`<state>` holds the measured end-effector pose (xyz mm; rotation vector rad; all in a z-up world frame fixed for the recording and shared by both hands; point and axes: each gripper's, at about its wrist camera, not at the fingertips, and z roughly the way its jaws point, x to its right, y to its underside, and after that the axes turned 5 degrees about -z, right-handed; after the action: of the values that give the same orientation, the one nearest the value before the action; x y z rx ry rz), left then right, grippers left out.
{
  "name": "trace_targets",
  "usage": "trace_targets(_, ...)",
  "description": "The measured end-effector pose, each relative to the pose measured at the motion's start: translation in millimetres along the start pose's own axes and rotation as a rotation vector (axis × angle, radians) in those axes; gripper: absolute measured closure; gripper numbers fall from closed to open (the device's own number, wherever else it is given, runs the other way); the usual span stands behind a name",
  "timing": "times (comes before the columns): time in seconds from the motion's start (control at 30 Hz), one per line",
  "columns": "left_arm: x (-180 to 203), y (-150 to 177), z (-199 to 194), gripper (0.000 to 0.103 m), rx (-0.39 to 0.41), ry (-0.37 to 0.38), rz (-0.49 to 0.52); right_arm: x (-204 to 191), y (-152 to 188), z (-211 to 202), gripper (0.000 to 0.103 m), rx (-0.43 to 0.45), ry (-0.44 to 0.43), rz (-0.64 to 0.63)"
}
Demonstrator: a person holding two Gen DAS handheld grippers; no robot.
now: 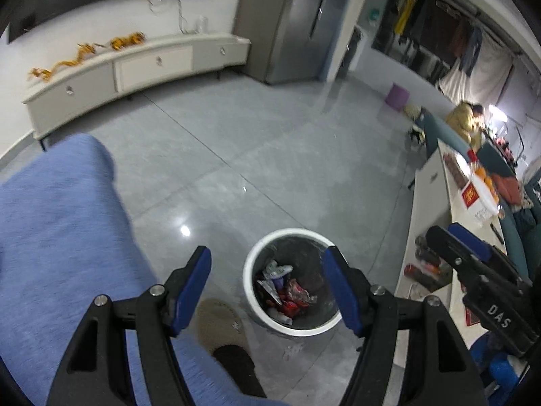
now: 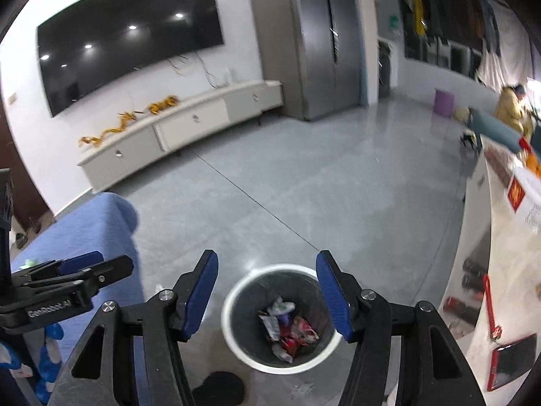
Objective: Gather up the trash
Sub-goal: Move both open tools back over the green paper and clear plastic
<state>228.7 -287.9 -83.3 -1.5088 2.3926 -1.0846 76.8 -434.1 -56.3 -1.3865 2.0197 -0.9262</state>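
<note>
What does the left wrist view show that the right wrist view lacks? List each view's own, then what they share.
Left wrist only: a beige slipper on the floor beside the bin, and the right gripper at the edge. Right wrist only: the whole wall screen, a red phone on the counter, and the left gripper. Both: the white bin with wrappers inside, the blue sofa, the low cabinet.

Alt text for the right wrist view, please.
The right tool hangs open and empty above a white-rimmed trash bin holding crumpled wrappers on a grey floor. The left tool shows at left over a blue sofa.
</note>
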Motion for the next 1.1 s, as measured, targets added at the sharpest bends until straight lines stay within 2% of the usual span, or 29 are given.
trace_targets(0.27,-69.1,15.0,-116.5,0.030,0.213,-0.063,-0.118,-90.3,-19.5,-73.4,0.045,0.125,-0.112,-0.121)
trace_targets(0.4,-109.8,27.1,-174.7,0.030,0.337,-0.108,-0.170,-127.3,-24.5,-102.8,0.040,0.178,-0.148,-0.176)
trace_targets(0.47,-127.4,33.1,-198.7,0.030,0.370,-0.135,-0.180,-147.7,-27.3,-118.1,0.039,0.200,-0.169,-0.205)
trace_targets(0.63,-180.1,49.2,-253.7,0.030,0.427,-0.206,-0.193,-194.0,-32.2,-148.1,0.039,0.245,-0.226,-0.257)
trace_targets(0.8,-234.1,66.9,-307.6,0.030,0.493,-0.291,-0.193,-235.2,-39.2,-161.4,0.038,0.273,-0.295,-0.283)
trace_targets(1.0,-304.4,87.5,-357.0,0.030,0.534,-0.404,-0.223,-287.0,-42.7,-157.6,0.038,0.272,-0.360,-0.330)
trace_targets(1.1,-335.0,95.4,-365.7,0.029,0.537,-0.438,-0.238,-313.1,-40.9,-141.5,0.036,0.252,-0.410,-0.339)
